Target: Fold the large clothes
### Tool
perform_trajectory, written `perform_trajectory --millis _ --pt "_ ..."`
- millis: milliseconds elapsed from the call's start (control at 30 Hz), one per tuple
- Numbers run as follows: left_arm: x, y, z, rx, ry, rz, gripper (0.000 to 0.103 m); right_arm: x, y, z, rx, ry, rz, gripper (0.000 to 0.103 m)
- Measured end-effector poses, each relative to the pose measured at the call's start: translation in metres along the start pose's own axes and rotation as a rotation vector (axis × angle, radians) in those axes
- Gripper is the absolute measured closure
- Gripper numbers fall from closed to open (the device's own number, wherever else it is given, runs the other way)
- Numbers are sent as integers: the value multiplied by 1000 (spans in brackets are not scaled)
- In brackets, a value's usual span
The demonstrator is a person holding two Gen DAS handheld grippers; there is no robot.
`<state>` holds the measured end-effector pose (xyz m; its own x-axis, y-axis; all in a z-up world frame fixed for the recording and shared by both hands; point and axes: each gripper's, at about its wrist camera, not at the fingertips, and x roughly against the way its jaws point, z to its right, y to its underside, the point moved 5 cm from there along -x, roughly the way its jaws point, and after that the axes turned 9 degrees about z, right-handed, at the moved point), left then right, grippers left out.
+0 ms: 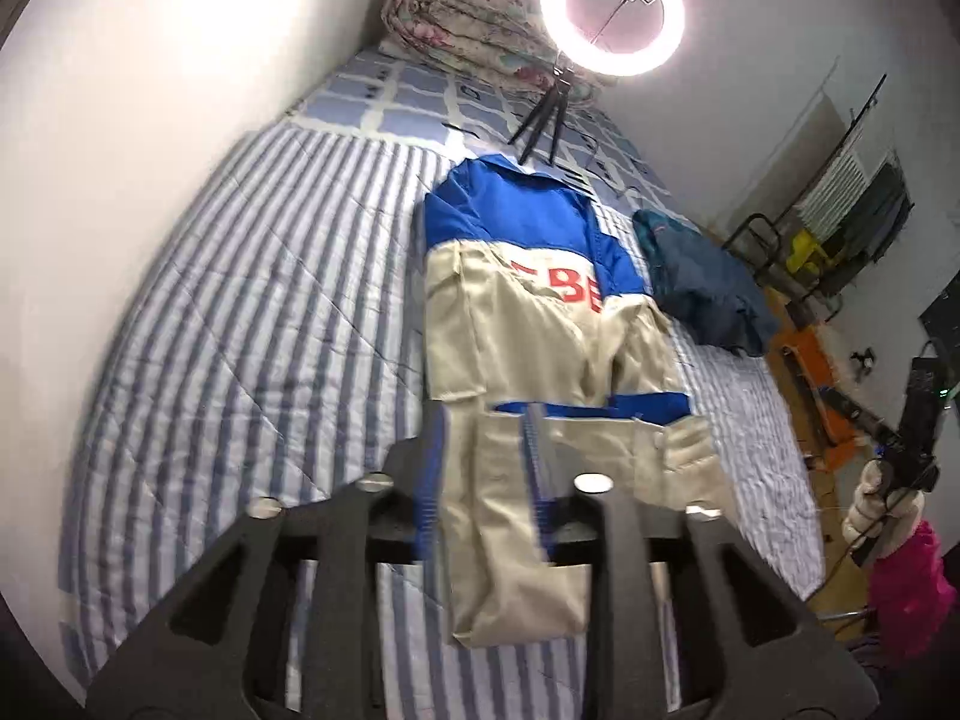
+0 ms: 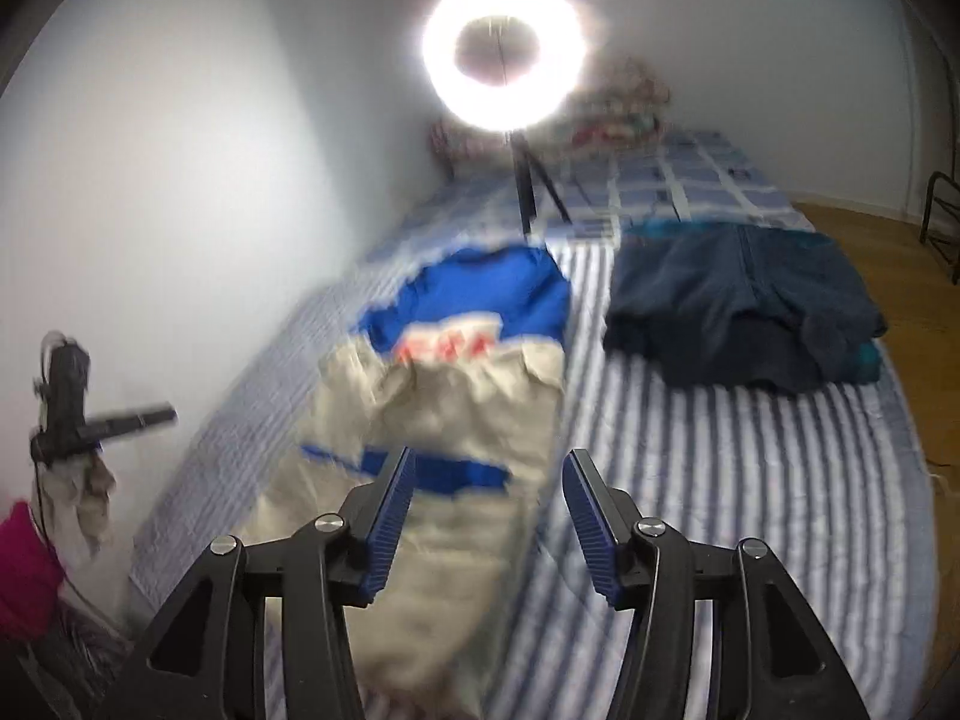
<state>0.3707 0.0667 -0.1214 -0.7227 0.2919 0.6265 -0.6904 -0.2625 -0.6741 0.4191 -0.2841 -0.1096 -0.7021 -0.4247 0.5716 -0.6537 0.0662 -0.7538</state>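
jacket (image 1: 528, 324), blue and beige, lay partly folded lengthwise down the middle of the striped bed (image 1: 240, 312), just left of a dark folded garment (image 1: 696, 288); its sleeves looked tucked in loosely, so a careless next grab could drag the top layer and spring the fold open, or a wide swing could clip the ring light (image 1: 612, 15) standing at the collar end. left tool (image 1: 480, 450) hung above the hem, jaws partly apart and holding nothing; right tool (image 2: 489, 480) was likewise about half open and empty, clear of the cloth.
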Motion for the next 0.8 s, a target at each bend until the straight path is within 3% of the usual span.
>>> perform_trajectory --millis 33,67,267,367,400,467,500,533,567,600,700,800 --pt "-7 7 0 16 21 -33 53 0 6 2 -11 -7 -15 48" --pt "-15 16 1 36 44 -70 52 -4 14 5 -36 -23 -48 48" --pt "-72 78 -3 154 91 -308 52 -46 76 7 -139 -119 -261 50" --pt "-86 101 -11 217 89 -379 52 -63 102 5 -156 -147 -341 50" --pt "-88 104 -12 224 92 -383 52 -67 108 5 -168 -159 -356 51" --pt "-88 104 -10 227 102 -375 56 -76 115 3 -199 -199 -371 62" --pt "-89 103 -8 222 103 -368 66 -79 115 2 -215 -212 -370 65" --pt "-89 102 -7 211 94 -363 87 -81 114 1 -220 -221 -365 77" --pt "-87 102 -6 202 79 -355 96 -81 109 -1 -227 -237 -343 85" --pt "-85 99 -6 208 78 -336 101 -80 104 -5 -221 -253 -322 85" --pt "-73 93 -6 169 47 -295 102 -79 98 -14 -155 -254 -313 84" --pt "-62 91 -10 93 -23 -264 102 -70 104 -5 -144 -263 -330 73"
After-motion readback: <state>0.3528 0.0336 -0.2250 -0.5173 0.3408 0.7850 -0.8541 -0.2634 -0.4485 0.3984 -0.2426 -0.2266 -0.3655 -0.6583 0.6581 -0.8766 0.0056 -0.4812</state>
